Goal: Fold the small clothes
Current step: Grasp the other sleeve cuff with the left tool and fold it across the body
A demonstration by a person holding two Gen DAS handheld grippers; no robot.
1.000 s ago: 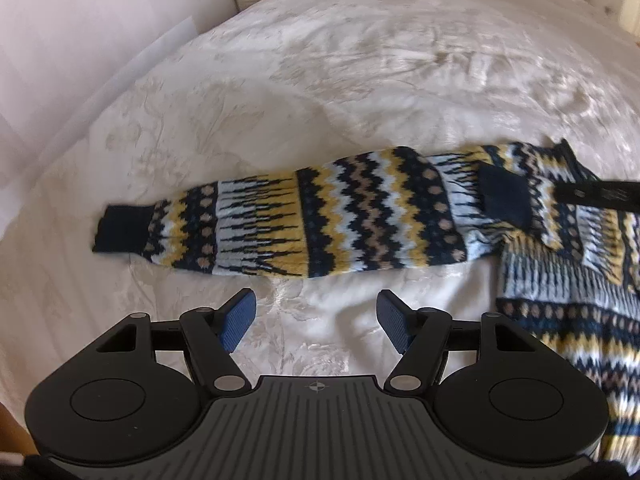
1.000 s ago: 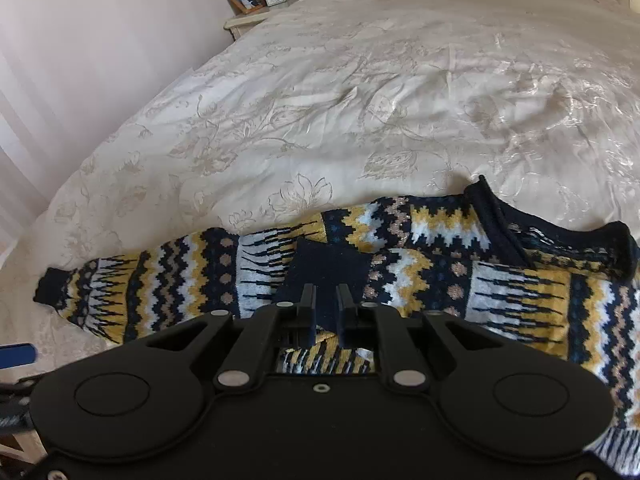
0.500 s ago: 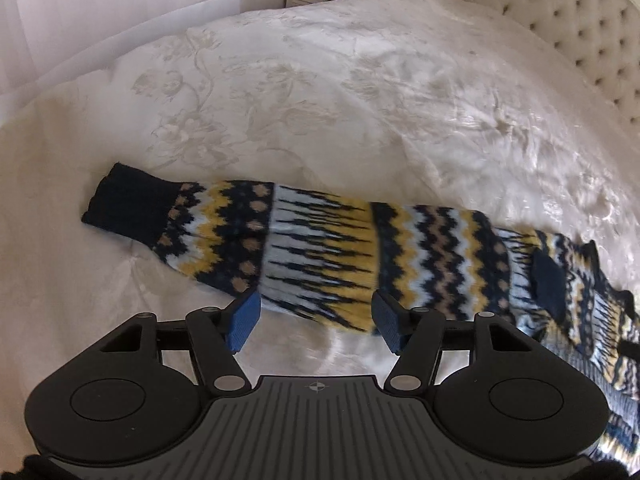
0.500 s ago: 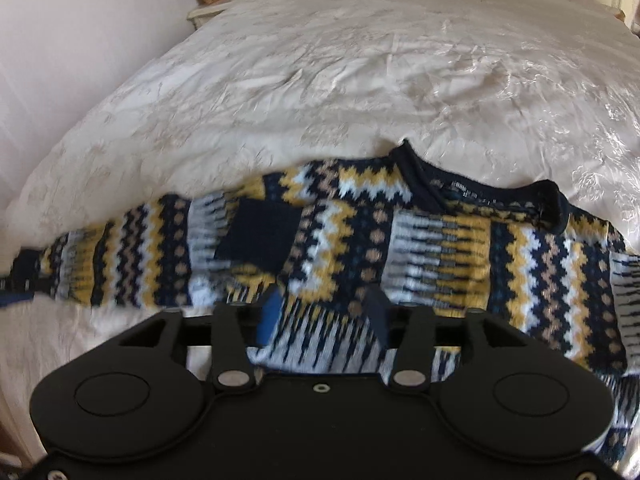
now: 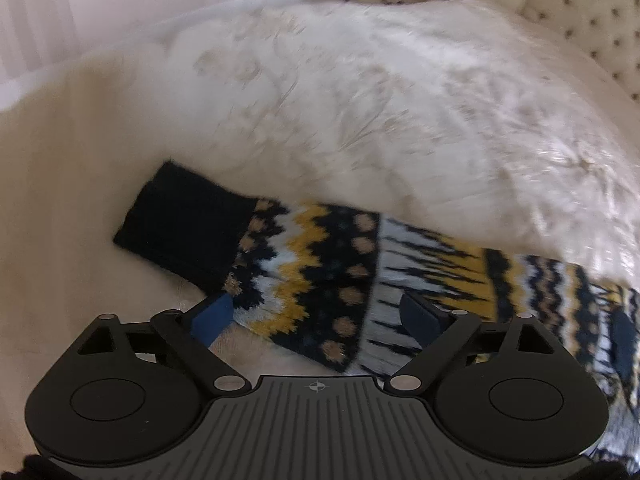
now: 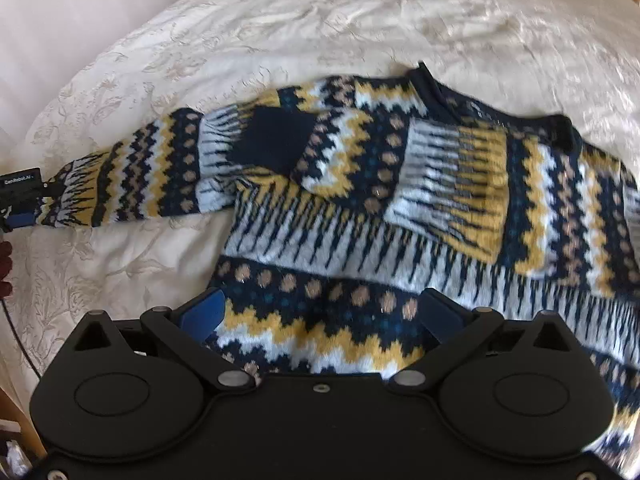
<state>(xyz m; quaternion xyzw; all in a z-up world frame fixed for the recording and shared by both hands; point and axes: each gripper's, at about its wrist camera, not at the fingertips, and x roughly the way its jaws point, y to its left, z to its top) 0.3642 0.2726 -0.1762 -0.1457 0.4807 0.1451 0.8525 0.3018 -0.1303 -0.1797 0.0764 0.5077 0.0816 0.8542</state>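
Cream bedspread point(image 6: 360, 20); patterned sweater point(image 6: 400, 208) flat; left tongs point(image 5: 318, 316) spread over sleeve point(image 5: 320, 264); right tongs point(image 6: 320, 312) spread over hem.

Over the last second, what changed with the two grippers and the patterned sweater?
The right gripper, shut a second ago, opened and now hangs open over the sweater body. The left gripper moved along the outstretched sleeve toward its dark cuff, jaws open throughout. The sweater stayed flat on the bed.
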